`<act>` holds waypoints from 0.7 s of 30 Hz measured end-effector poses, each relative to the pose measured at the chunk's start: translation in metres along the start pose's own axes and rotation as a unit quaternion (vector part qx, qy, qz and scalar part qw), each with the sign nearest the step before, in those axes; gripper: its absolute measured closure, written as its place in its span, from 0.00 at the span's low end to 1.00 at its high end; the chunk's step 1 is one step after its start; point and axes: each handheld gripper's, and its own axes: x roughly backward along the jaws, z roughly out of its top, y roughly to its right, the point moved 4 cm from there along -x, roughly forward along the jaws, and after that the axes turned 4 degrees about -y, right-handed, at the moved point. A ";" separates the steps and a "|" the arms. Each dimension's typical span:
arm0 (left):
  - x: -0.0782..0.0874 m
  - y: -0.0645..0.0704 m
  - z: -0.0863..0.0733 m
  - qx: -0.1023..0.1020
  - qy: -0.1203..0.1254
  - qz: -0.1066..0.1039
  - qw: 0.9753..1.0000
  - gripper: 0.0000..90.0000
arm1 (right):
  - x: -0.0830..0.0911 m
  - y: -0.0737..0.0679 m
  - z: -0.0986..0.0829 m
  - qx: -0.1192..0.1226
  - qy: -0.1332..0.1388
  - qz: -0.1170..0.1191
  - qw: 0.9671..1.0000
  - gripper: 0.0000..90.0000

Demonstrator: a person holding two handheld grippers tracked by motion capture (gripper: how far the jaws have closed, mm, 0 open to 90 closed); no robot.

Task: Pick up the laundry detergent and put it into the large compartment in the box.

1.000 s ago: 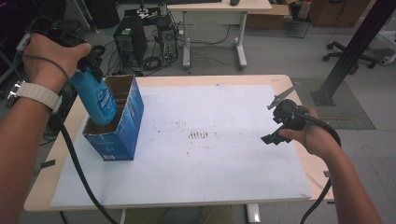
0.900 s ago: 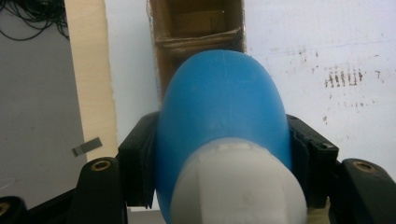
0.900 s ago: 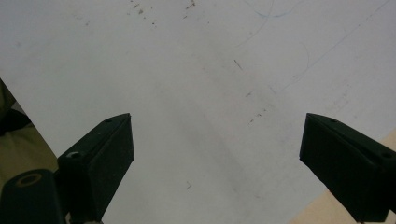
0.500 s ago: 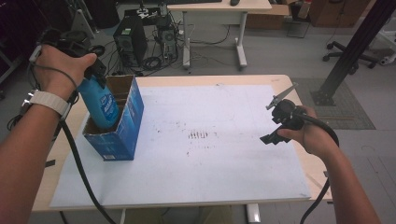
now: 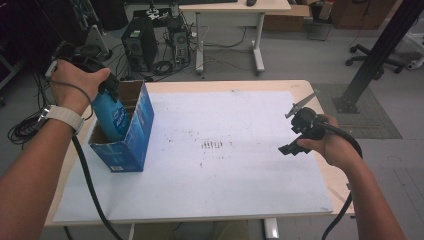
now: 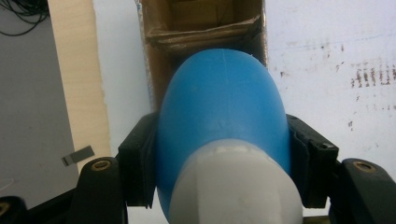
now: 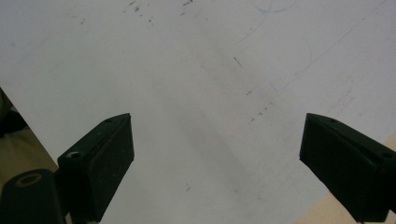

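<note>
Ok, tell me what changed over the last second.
The left gripper, shut on the blue bottle, has lowered it a little deeper into the cardboard box and tilted it less. The box, the white sheet and the open right gripper stayed where they were.

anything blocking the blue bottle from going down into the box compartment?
Nothing visible. The left gripper holds the blue bottle, its base already inside the cardboard box. The divider sits just beyond it.

bottle [image 5: 113, 116] in box [image 5: 131, 145], table's [image 5: 280, 200] left
</note>
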 end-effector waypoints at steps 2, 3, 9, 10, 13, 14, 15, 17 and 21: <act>-0.004 0.000 0.000 -0.001 0.001 0.000 1.000 0.41 | -0.001 0.000 0.000 -0.001 -0.001 0.000 1.000 0.11; -0.006 0.000 0.001 0.000 0.001 0.000 1.000 0.41 | -0.001 0.000 0.000 -0.001 -0.002 0.000 1.000 0.11; -0.015 -0.002 0.000 -0.002 0.001 0.003 1.000 0.41 | -0.002 0.000 -0.001 -0.004 -0.005 0.000 1.000 0.11; -0.017 -0.002 0.000 0.000 0.002 0.003 1.000 0.41 | -0.002 0.000 -0.001 -0.004 -0.005 0.000 1.000 0.11; -0.021 -0.003 0.000 0.000 0.004 0.005 1.000 0.41 | -0.002 0.000 -0.001 -0.004 -0.004 0.000 1.000 0.11; -0.021 -0.003 0.000 -0.001 0.005 0.006 1.000 0.41 | -0.003 0.000 0.000 -0.003 -0.004 0.001 1.000 0.11; -0.023 -0.003 0.000 -0.001 0.006 0.006 1.000 0.41 | -0.003 0.000 0.000 -0.003 -0.004 0.001 1.000 0.11; -0.026 -0.003 0.000 -0.001 0.004 0.007 1.000 0.41 | -0.004 -0.001 0.000 -0.003 -0.005 0.001 1.000 0.11; -0.031 -0.001 0.000 -0.003 0.003 0.009 1.000 0.42 | -0.005 -0.001 0.000 -0.003 -0.006 0.002 1.000 0.11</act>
